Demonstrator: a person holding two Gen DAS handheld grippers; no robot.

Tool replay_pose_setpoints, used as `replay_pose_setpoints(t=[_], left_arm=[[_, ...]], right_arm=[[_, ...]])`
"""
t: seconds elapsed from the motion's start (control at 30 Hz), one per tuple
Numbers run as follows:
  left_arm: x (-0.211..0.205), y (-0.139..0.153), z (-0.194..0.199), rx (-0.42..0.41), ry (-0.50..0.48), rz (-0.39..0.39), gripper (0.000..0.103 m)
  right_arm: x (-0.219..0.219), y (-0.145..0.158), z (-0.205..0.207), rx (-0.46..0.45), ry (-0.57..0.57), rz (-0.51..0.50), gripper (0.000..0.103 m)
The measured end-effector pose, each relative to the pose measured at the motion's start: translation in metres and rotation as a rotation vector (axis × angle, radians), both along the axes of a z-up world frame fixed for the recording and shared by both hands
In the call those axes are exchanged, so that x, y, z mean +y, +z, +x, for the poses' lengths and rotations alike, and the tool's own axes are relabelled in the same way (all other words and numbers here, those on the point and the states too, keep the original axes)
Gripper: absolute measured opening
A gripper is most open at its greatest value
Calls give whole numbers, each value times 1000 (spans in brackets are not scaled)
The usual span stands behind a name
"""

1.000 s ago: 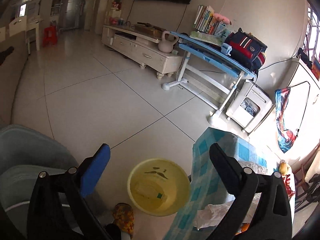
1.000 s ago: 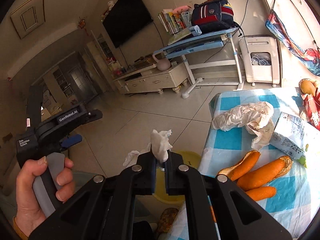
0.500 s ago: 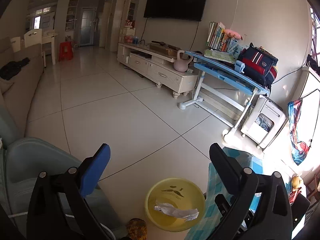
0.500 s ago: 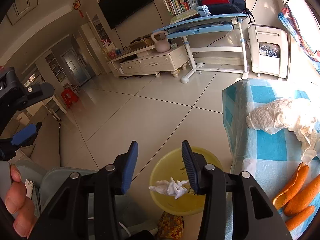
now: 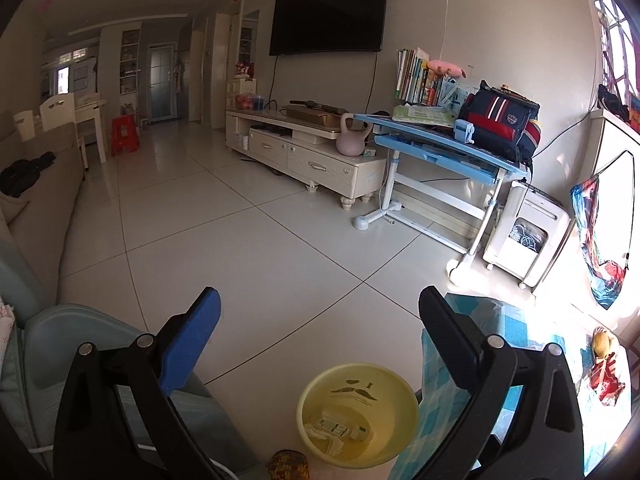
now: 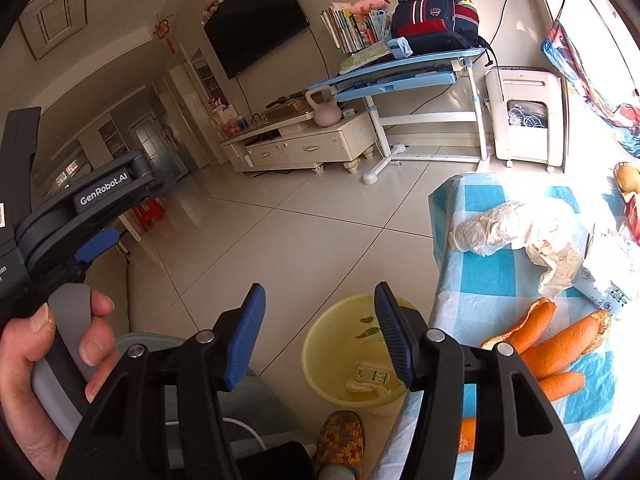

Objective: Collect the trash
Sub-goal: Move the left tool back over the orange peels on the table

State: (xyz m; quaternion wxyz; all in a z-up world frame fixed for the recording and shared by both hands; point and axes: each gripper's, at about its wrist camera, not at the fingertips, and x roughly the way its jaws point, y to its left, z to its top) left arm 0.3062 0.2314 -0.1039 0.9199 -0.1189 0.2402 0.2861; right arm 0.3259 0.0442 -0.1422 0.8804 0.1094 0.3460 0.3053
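Note:
A yellow trash bin (image 6: 320, 344) stands on the floor beside the blue-checked table (image 6: 480, 276); it also shows in the left wrist view (image 5: 356, 380). Inside lie a white tissue (image 6: 368, 387) and a small carton (image 6: 372, 374). My right gripper (image 6: 320, 300) is open and empty above the bin. My left gripper (image 5: 320, 304) is open and empty, held higher to the left; its body shows in the right wrist view (image 6: 92, 196). On the table lie crumpled white paper (image 6: 516, 228), orange peels (image 6: 556, 344) and a white packet (image 6: 608, 284).
A pale blue chair (image 5: 80, 344) is at lower left. A slipper (image 6: 340, 436) is by the bin. A TV cabinet (image 5: 304, 156), a blue desk (image 5: 440, 148) with a backpack, and a white appliance (image 5: 528, 236) line the far wall. Tiled floor lies between.
My right gripper opened and dropped the white tissue, which now lies in the yellow bin. Both grippers have risen and tilted up towards the room.

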Motion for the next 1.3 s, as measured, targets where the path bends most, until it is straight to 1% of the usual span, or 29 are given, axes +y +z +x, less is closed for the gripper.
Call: replay_pose_setpoints(t=[0.27,0.57,0.7,0.8,0.9,0.97,1.03,1.07,1.17,1.23,1.3], left_arm=[[-8,0,3,7,-16,24,96],[-16,0,5,18,-33,47,96],[-18,0,5,24,-45,52,96],[-25,-4,4,37,-81,62,96],[-42,-6,5,58,-126,111,96],[-56,-9,5,75,-165,128,96],[-69,-15,6,112,-247,102,96],[-77,-21,7,145,-298,75,96],[-116,-49,5,288,-453,-10,96],[-151,-67,-6,351,-547,-15,96],[-185,-88,-17,415,-614,-6,96]], right_arm=[[-13,7,-14,-29,20,-16,58],[-38,9,-27,-38,8,-39,59],[-57,8,-32,-29,-18,-49,61],[-78,8,-36,-24,-53,-62,63],[-103,6,-38,-15,-96,-96,63],[-122,4,-40,-5,-129,-110,63],[-144,2,-43,11,-167,-123,65],[-154,0,-44,21,-185,-130,66],[-187,-7,-44,63,-245,-170,68],[-211,-10,-42,89,-295,-174,68],[-233,-12,-42,107,-343,-148,68]])
